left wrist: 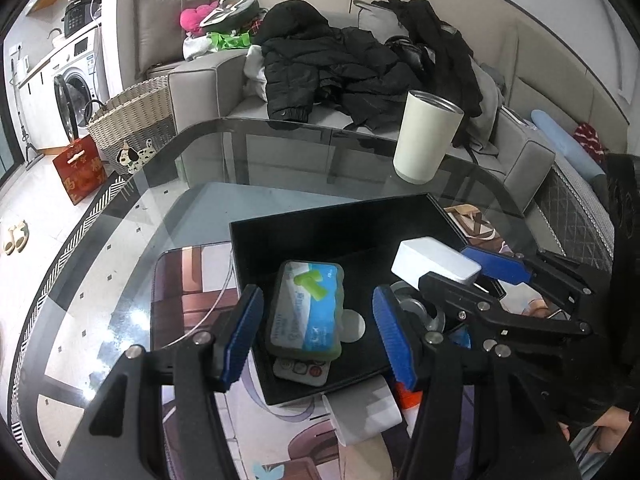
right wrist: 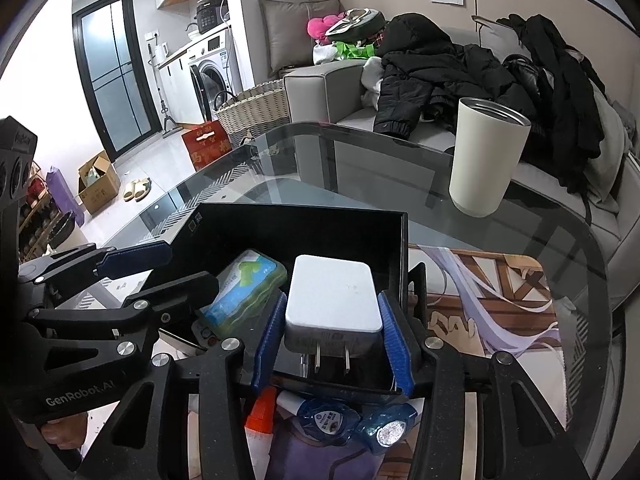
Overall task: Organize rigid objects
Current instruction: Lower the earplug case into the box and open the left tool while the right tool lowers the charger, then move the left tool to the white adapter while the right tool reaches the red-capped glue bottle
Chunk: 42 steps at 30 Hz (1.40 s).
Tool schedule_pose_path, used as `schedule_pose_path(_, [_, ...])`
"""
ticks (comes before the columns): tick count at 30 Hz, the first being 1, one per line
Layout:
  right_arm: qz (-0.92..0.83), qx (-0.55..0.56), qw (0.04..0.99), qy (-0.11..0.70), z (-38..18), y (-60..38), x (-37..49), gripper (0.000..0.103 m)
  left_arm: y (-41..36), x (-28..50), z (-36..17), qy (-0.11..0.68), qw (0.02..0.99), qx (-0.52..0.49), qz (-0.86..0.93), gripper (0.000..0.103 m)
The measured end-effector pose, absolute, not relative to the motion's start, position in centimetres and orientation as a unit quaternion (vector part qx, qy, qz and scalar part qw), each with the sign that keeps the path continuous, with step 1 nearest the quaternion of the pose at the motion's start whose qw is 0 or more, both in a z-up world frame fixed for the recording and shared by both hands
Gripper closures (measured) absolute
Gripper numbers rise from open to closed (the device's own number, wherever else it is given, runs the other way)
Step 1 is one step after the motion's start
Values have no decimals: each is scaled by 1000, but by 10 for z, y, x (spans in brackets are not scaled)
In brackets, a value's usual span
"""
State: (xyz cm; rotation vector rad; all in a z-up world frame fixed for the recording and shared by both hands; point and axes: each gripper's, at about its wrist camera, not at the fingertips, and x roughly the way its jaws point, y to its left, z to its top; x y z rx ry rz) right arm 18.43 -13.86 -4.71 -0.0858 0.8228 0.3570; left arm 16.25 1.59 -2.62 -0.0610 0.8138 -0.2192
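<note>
One black tray (right wrist: 396,236) sits on the glass table (right wrist: 460,232), and inside it lie one pack of tissues (left wrist: 306,310) with a blue and green wrapper, one small white remote (left wrist: 302,372) poking out from under that pack, and one round white disc (left wrist: 354,326) just beside it. One white charger (right wrist: 334,300) hangs over the tray: a rounded, matte block with two flat metal prongs pointing back toward the camera. One cream cup (right wrist: 486,156) with a metal rim stands upright, well apart from the tray, near the table's far edge. In front of the tray, on the printed mat (right wrist: 500,308), lie two blue correction-tape dispensers (right wrist: 332,418) side by side, and an orange and white piece (right wrist: 260,412) beside them, too hidden to identify. The right gripper (right wrist: 334,344) is clamped on the charger, its blue pads (right wrist: 394,344) pressed against both long sides. The left gripper (left wrist: 318,336) stands wide apart, holding nothing, its blue fingers (left wrist: 242,336) straddling the tissue pack above the tray's near edge without touching it.
</note>
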Motion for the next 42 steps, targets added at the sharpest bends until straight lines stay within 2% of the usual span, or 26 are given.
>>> schedule_pose_path(4, [176,-33,898,401,-47,-141,185,53,18,158,-20,384,917,-30,-103,34])
schedule_pose_path(25, [204,-26,904,375,-17,-150,157,52,23,126,-6,373,919,-23,-128,34])
schedule_pose_path(42, [223,-38,879,421,-36,-161,112,52,10,88,-28,405,900,27,-160,34])
